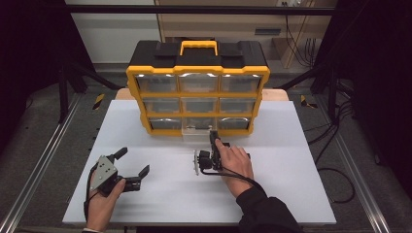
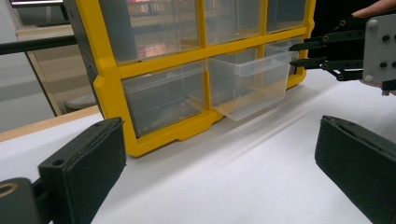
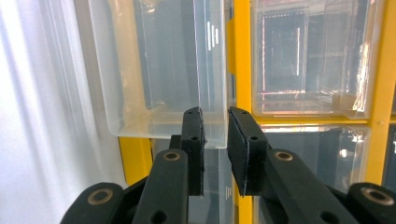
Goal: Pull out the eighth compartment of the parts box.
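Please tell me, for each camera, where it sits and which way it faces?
High view: above the table, facing forward and down at the drawer cabinet; both hands show.
Left gripper view: on the left gripper, facing the cabinet, jaws wide apart.
Right gripper view: on the right gripper, close to the pulled-out drawer.
All share that drawer.
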`<state>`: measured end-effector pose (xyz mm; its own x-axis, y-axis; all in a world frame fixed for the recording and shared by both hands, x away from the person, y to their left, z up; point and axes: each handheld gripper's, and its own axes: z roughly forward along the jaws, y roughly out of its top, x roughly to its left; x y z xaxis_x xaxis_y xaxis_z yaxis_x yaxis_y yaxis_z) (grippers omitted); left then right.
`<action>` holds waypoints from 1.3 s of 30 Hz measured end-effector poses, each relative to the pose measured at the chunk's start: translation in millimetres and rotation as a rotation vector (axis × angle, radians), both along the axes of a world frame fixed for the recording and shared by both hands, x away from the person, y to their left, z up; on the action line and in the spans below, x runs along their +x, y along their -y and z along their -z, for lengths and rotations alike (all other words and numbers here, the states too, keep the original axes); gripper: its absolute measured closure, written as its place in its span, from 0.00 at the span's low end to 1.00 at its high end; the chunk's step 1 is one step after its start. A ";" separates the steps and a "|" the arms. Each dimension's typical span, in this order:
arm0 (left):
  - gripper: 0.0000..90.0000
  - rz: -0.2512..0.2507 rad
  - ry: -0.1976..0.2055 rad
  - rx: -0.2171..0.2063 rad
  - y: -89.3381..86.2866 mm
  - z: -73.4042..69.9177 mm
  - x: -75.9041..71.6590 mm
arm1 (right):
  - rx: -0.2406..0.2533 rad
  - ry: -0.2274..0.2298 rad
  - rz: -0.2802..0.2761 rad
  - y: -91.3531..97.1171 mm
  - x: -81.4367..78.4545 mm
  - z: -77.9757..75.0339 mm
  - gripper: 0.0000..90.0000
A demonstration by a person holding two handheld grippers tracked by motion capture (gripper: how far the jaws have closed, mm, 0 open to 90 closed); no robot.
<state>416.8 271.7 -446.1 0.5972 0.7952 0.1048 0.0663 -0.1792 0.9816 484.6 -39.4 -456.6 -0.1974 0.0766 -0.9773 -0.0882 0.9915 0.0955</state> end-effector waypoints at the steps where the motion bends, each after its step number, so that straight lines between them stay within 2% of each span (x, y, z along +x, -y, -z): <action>1: 0.02 0.000 -0.001 0.001 0.0 0.1 0.0 | -0.004 0.003 -0.001 -0.1 -1.0 -0.1 0.85; 14: 0.02 0.002 -0.001 -0.004 0.8 0.1 -0.2 | -0.005 -0.002 -0.009 -0.9 -13.5 -0.8 0.85; 29: 0.02 0.006 -0.004 -0.001 2.1 0.7 0.2 | -0.005 -0.029 -0.016 -3.1 -28.2 -3.3 0.84; 39: 0.02 0.003 -0.001 0.002 1.6 0.2 0.2 | 0.005 -0.053 -0.017 -2.5 -28.0 -6.0 0.84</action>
<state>417.0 270.1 -446.2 0.5995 0.7933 0.1058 0.0668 -0.1814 0.9811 456.6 -36.8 -450.6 -0.2501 0.0779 -0.9651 -0.0998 0.9894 0.1057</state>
